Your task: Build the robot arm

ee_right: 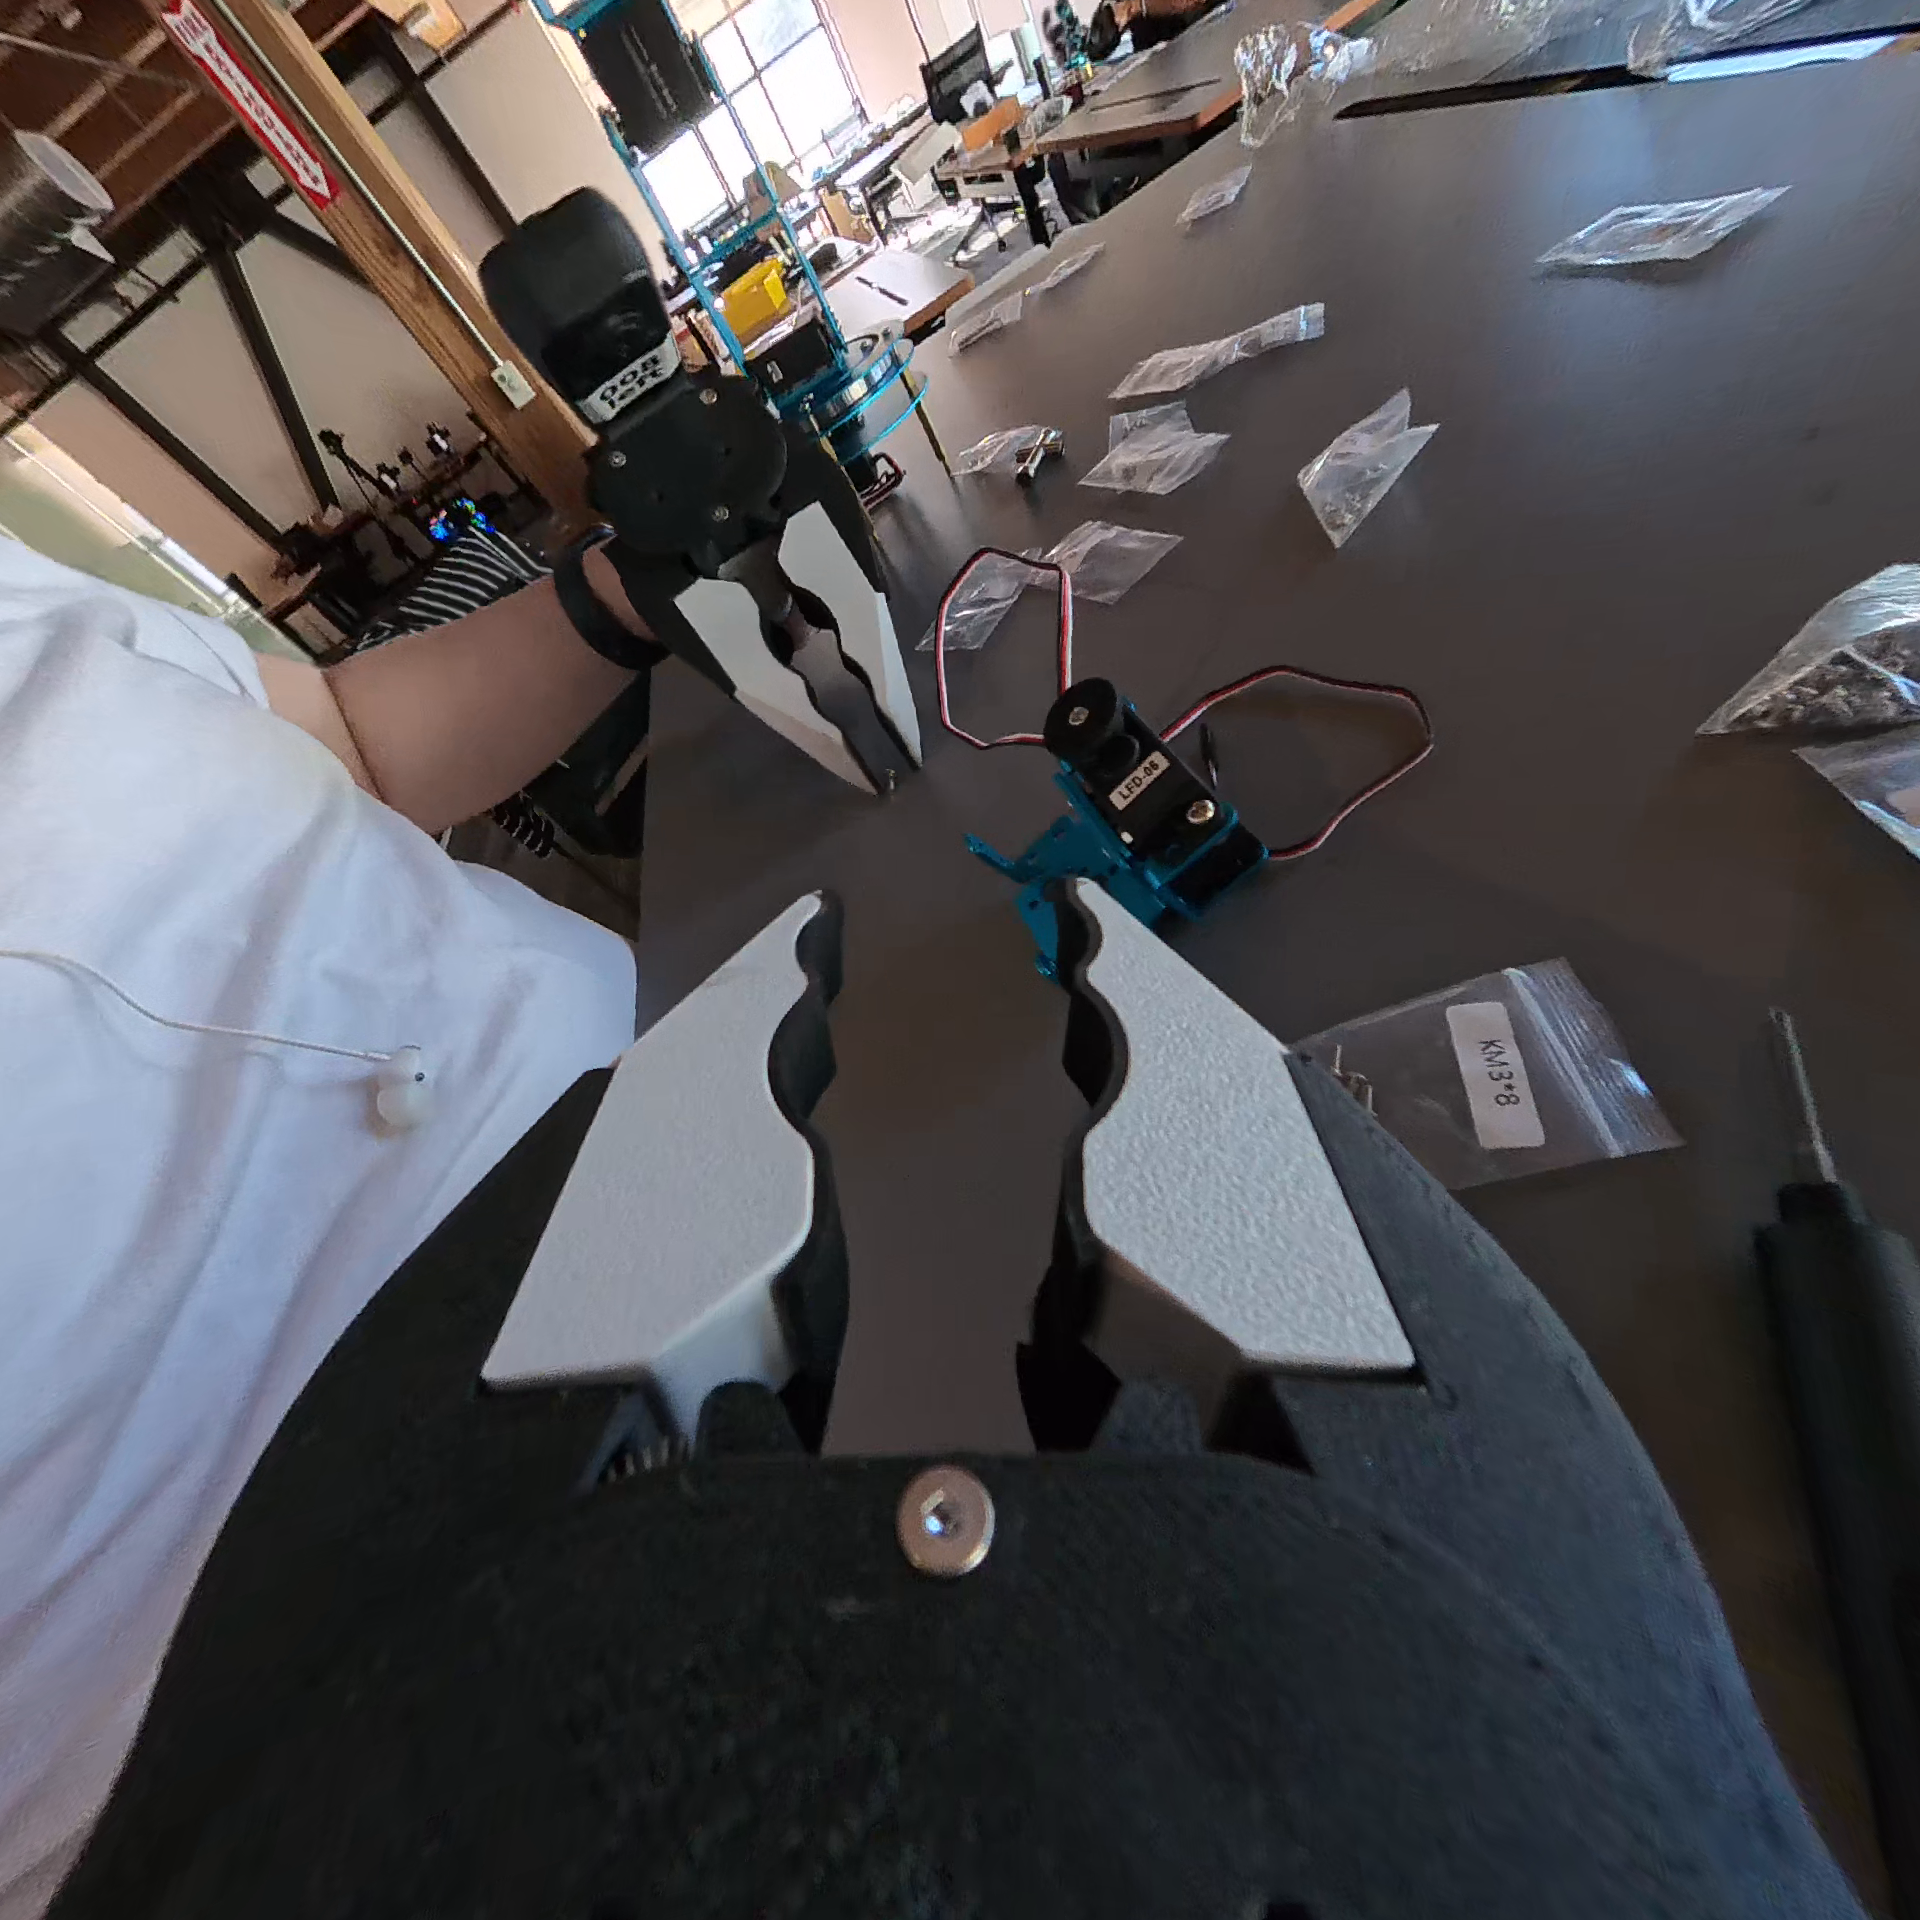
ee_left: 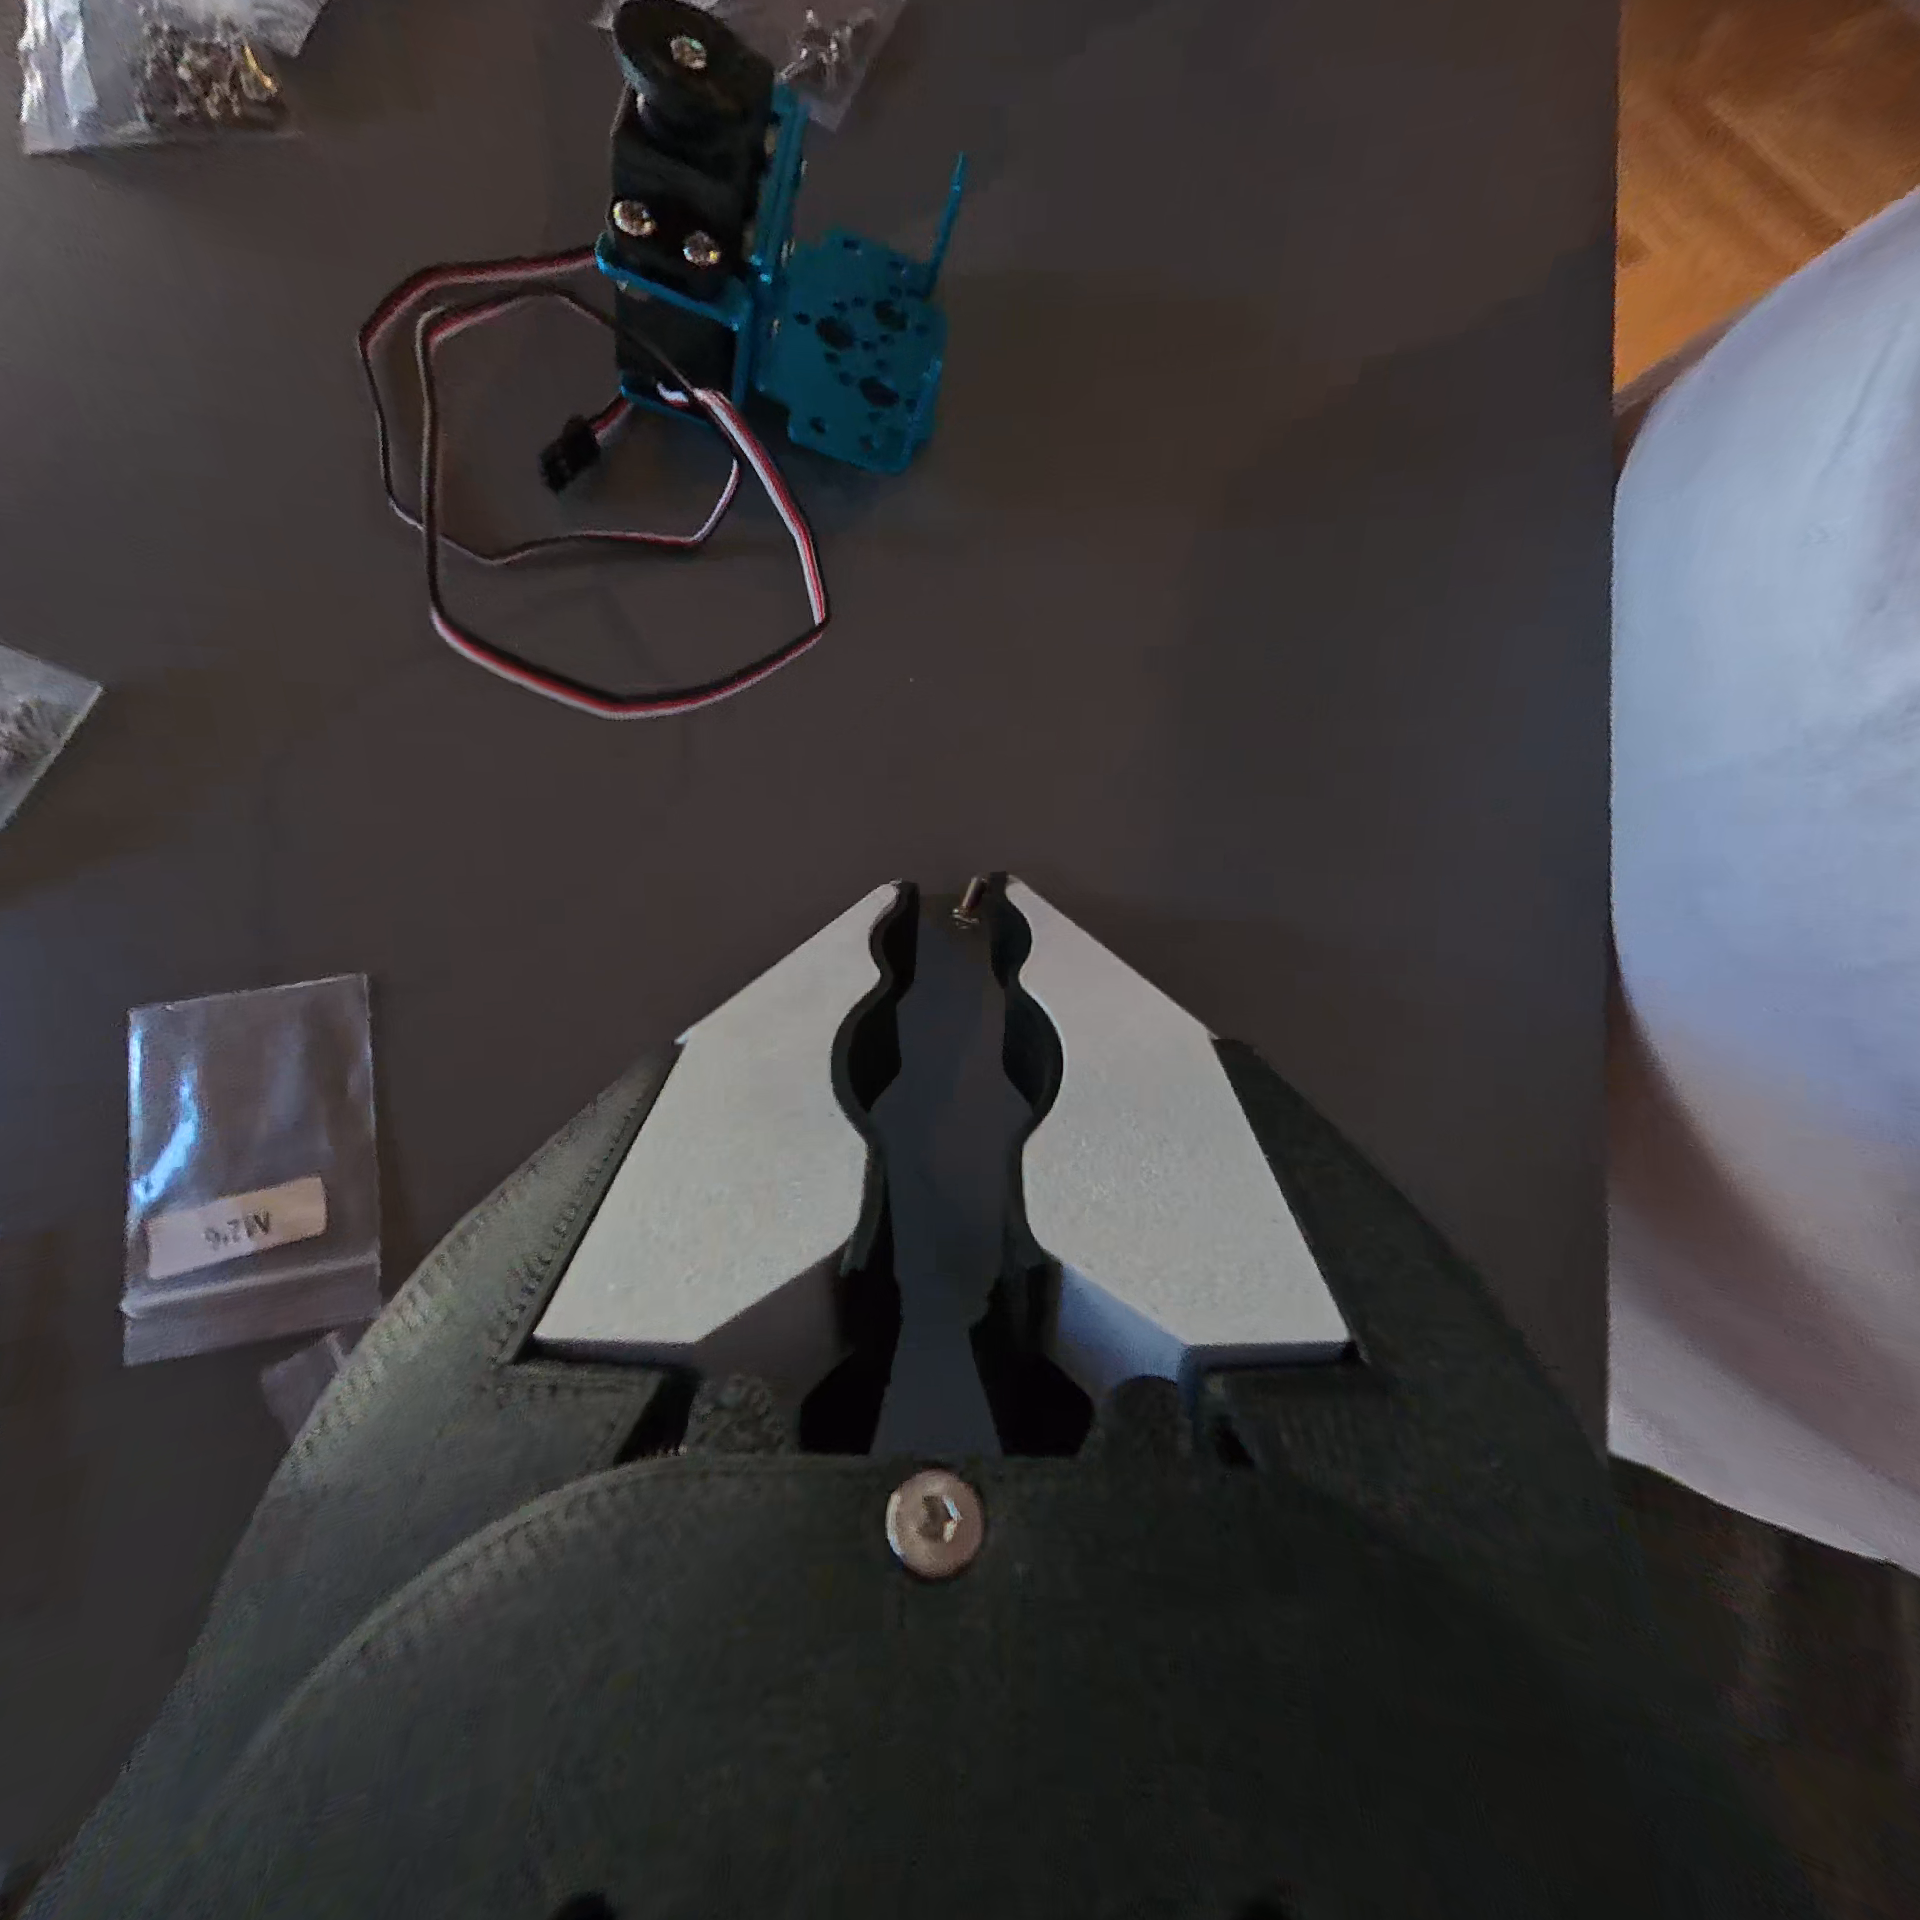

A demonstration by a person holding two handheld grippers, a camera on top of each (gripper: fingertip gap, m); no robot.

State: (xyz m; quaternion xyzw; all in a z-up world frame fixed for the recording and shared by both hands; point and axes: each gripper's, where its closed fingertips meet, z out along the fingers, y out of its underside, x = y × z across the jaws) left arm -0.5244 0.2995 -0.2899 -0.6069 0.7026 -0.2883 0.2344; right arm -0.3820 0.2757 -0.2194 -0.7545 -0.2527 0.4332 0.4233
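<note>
Dark table (ee_left: 1247, 520): left gripper (ee_left: 961, 902) jaws pinch small screw (ee_left: 968, 902), shank forward; right gripper (ee_right: 951, 914) jaws apart.

The left gripper (ee_left: 956, 899) has pale grey fingers with black scalloped inner edges on a dark ribbed body; a small silvery screw (ee_left: 968, 902) sits at its tips. At upper centre, the bracket (ee_left: 852, 343) is bright blue, carrying a black servo (ee_left: 675, 166) with a red, white and black striped cable (ee_left: 623, 582). The table (ee_left: 1247, 520) is dark grey-brown. At lower left, a clear bag (ee_left: 249, 1164) bears a white label. The right gripper (ee_right: 945, 914) looks the same grey and black.
</note>
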